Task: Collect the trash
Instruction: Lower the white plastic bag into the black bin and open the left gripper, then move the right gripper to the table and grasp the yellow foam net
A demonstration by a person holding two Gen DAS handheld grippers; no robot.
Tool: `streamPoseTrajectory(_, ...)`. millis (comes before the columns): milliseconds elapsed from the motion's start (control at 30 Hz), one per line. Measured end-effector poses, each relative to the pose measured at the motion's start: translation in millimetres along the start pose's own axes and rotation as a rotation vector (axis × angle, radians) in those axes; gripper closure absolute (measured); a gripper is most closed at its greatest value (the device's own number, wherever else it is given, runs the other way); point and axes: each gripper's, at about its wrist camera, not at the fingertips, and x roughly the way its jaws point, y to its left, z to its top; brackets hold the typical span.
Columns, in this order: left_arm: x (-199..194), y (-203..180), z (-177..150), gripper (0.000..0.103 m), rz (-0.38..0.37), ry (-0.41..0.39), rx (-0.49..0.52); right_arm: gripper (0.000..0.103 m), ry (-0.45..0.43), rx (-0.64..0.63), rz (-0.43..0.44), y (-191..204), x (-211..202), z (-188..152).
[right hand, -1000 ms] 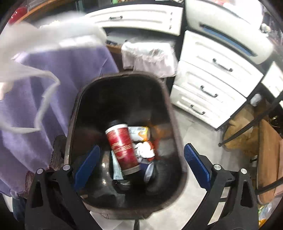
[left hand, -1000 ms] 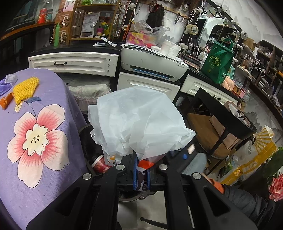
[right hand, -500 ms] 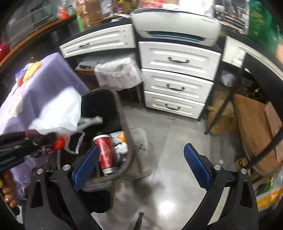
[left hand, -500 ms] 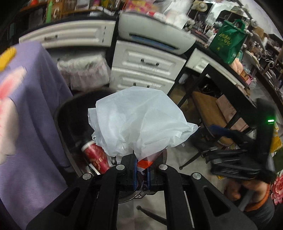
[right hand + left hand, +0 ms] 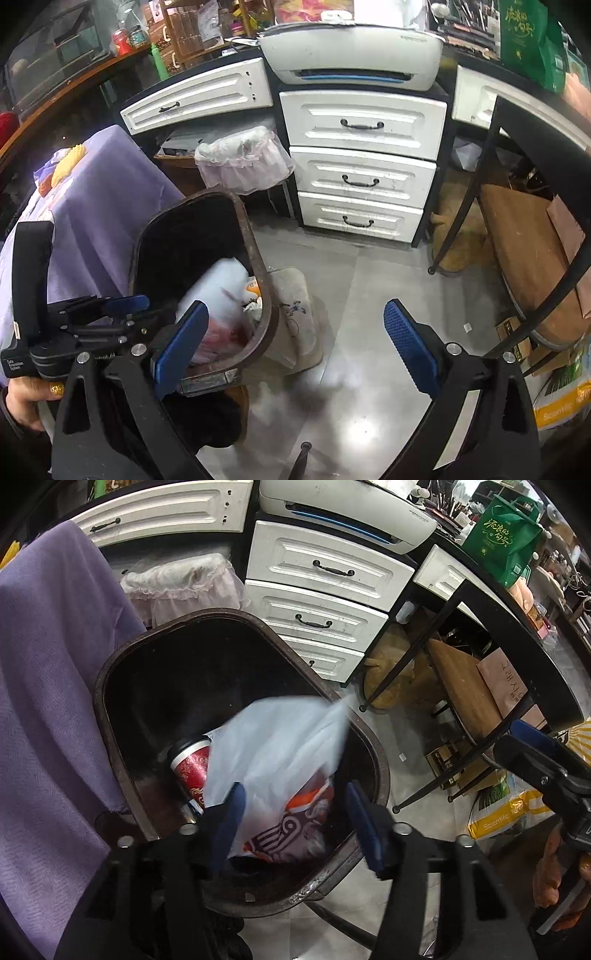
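A dark brown trash bin [image 5: 110, 686] stands on the floor beside a purple tablecloth [image 5: 48, 686]. A white plastic bag [image 5: 273, 749], blurred with motion, is dropping into the bin between the open fingers of my left gripper [image 5: 297, 823], which hovers over the bin's near rim. A red paper cup [image 5: 190, 768] lies in the bin under the bag. In the right wrist view the bin [image 5: 258, 266], the bag [image 5: 221, 295] and my left gripper [image 5: 125, 314] show at the left. My right gripper [image 5: 295, 338] is open and empty over the floor, to the right of the bin.
White drawers [image 5: 362, 166] with a printer [image 5: 351, 51] on top stand behind the bin. A frilly covered stool [image 5: 243, 158] is next to them. A black table frame [image 5: 491, 155] with a wooden seat [image 5: 524, 251] is at the right. A pale mat [image 5: 295, 314] lies by the bin.
My left gripper has opened and let go of the white bag, which is now falling into the bin. My right gripper has drawn back from the bin to over the floor.
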Motion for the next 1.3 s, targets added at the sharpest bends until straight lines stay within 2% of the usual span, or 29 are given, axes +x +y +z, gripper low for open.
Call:
streamPoseTrajectory(133,-10.4,-5.0,-2.4,0.039,0.011,-0.023,0.014,0.008,-0.022,0.000,0.005,2.0,-4.7,1.4)
streamPoseTrajectory(500,-86.5,-26.6,-21.4,0.019,0.038,-0.166,0.127,0.008,-0.028,-0.010,0.027,14.9,-4.0,2.6)
streamPoseTrajectory(733,-136.8,-9.0,-23.4,0.012,0.094,-0.244,0.119,0.008,-0.049,-0.046,0.085,45.3,-9.6,18.8)
streamPoseTrajectory(933,-179.4,27.8,-20.8,0.008,0.201,-0.305,0.102,0.008,-0.060,-0.113,0.185,97.2,-11.4,41.4)
streamPoseTrajectory(1033,-196.4,53.7,-16.1,0.007,0.284,-0.319,0.090,0.008,-0.074,-0.161,0.232,130.7,-12.7,54.2)
streamPoseTrajectory(1100,-207.7,73.9,-13.0,0.007,0.337,-0.325,0.068,0.008,-0.084,-0.202,0.260,154.6,-13.5,62.9)
streamPoseTrajectory(1300,-238.3,145.7,4.2,0.007,0.427,-0.372,-0.051,0.008,-0.087,-0.344,0.328,236.7,-3.7,103.1)
